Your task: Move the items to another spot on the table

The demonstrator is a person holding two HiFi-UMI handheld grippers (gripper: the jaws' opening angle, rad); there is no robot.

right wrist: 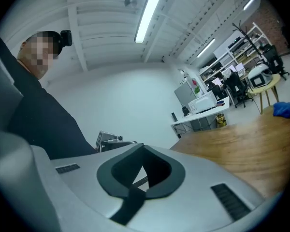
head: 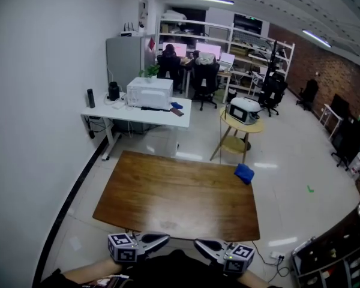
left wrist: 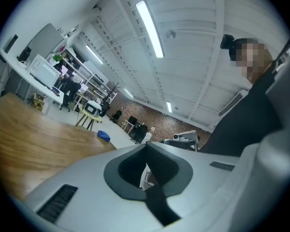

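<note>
A blue cloth-like item (head: 244, 173) lies at the far right corner of the brown wooden table (head: 168, 191); it also shows as the blue item (left wrist: 103, 136) in the left gripper view and the blue item (right wrist: 282, 109) in the right gripper view. Both grippers hang below the table's near edge, close to my body, tips pointing at each other. My left gripper (head: 163, 239) is shut with nothing in it, its jaws (left wrist: 146, 145) meeting. My right gripper (head: 199, 243) is shut and empty too, its tips together (right wrist: 144, 147).
Beyond the table stand a white desk (head: 138, 114) with a white appliance (head: 150, 92) and a round yellow side table (head: 243, 125) carrying a small oven. People sit at monitors further back. A white wall runs along the left; a dark shelf (head: 333, 257) is at the right.
</note>
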